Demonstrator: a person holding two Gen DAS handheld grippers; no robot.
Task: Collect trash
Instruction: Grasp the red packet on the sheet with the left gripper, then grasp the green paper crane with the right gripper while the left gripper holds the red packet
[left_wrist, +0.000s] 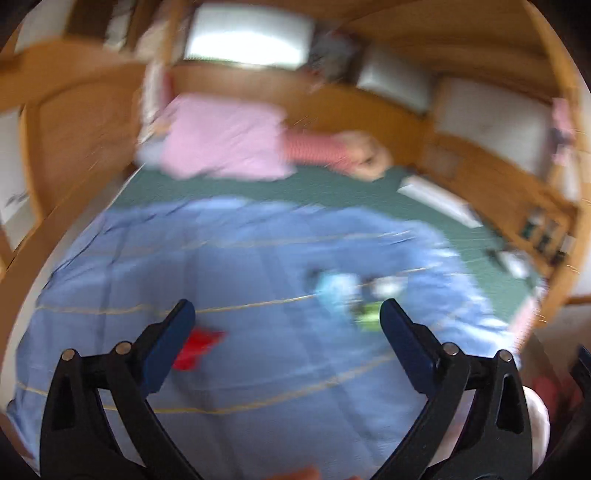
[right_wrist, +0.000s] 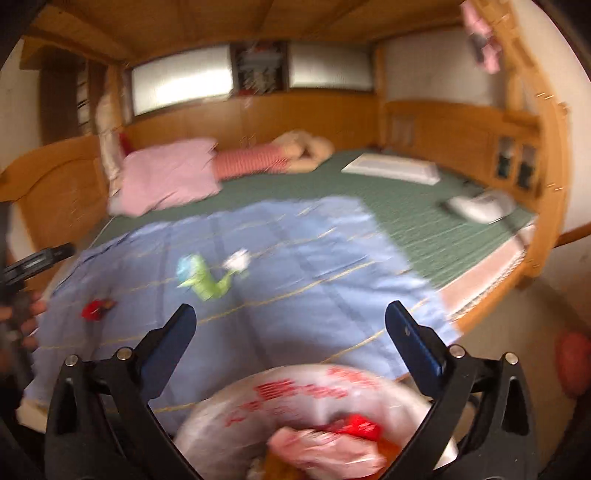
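1. The left tool (left_wrist: 286, 317) stands spread wide with nothing between its fingers, pointing down over a blue quilt (left_wrist: 258, 266) on a bed.
2. A red scrap of trash (left_wrist: 194, 349) lies on the quilt just beside the inner face of the left tool's left finger, partly hidden behind it.
3. Further out, towards the left tool's right finger, a cluster of light blue, white and green wrappers (left_wrist: 354, 295) lies on the quilt; the view is blurred and their shapes are unclear.
4. The right tool (right_wrist: 290, 321) is also released, with its fingers wide apart and nothing gripped.
5. Directly below the right tool, between its arms, sits a translucent plastic bag (right_wrist: 295, 402) with red print, its mouth showing pink and red trash (right_wrist: 332, 439) inside.
6. From the right view, the green, blue and white wrappers (right_wrist: 210, 275) lie on the quilt (right_wrist: 314, 258) ahead of the right tool, and the red scrap (right_wrist: 96, 308) lies off to their left, near the quilt's edge.
7. A pink pillow (right_wrist: 168, 177) rests at the far side of the bed, well apart from both tools.
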